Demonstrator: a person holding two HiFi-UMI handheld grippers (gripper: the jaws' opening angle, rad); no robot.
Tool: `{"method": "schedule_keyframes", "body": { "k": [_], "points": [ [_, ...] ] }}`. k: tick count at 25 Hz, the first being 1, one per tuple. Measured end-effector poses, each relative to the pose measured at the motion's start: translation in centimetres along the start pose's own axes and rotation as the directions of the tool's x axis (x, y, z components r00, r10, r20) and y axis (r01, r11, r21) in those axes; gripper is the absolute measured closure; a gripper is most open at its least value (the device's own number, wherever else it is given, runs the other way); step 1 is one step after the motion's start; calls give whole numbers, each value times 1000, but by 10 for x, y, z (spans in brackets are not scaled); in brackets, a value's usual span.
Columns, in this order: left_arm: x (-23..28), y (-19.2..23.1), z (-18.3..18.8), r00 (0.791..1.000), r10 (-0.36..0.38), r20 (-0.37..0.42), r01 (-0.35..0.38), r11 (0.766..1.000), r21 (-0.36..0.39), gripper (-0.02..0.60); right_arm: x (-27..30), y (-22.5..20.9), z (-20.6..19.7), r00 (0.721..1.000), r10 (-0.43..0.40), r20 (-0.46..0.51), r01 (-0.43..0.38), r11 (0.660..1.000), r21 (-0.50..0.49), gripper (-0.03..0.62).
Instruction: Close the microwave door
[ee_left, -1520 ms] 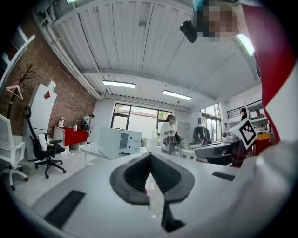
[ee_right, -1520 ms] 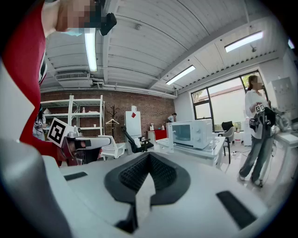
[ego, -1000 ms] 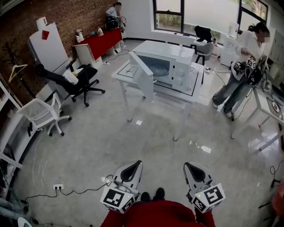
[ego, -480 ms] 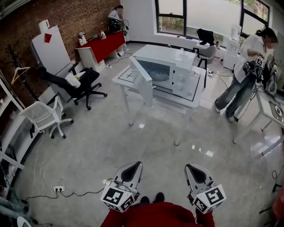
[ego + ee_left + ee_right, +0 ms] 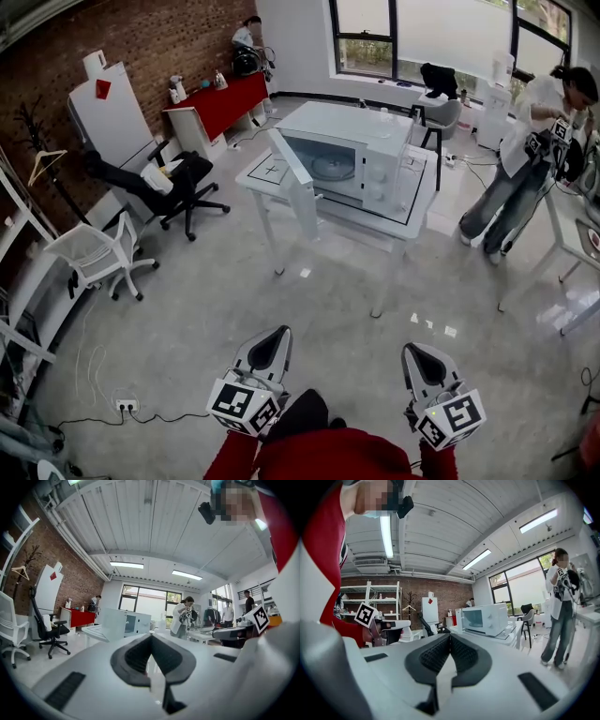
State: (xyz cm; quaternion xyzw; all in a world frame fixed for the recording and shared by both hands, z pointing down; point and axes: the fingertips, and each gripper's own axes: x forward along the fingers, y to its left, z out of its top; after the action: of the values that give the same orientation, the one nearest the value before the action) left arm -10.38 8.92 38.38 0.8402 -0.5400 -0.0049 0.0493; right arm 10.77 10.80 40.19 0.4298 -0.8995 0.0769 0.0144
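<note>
Fingers (image 5: 133,658) meet on left gripper (image 5: 151,637), right gripper (image 5: 449,637) (both empty).

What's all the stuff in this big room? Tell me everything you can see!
microwave: one, white, on the table, door hanging open
table: one, white, middle of the room
office chair: one, black, left of the table
small chair: one, white, by the left wall
cabinet: one, red, against the brick wall
power strip: one, white, on the floor at lower left
standing person: one, white top, far right
far person: one, at the back beyond the cabinet
left tongs: one, white and black, bottom, shut, empty
right tongs: one, white and black, bottom, shut, empty
</note>
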Motion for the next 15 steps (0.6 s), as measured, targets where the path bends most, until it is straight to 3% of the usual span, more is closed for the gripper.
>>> {"method": "schedule_keyframes", "body": {
  "k": [7,15],
  "points": [
    [52,39,2,1000,14,-8,-14,1000,13,572,47,-32,6,1000,-11,-3,11,1000,-4,582],
    [155,110,9,999,-14,-29,14,1000,0,572,148,-85,28,998,-50,-25,50,999,-15,582]
  ]
}}
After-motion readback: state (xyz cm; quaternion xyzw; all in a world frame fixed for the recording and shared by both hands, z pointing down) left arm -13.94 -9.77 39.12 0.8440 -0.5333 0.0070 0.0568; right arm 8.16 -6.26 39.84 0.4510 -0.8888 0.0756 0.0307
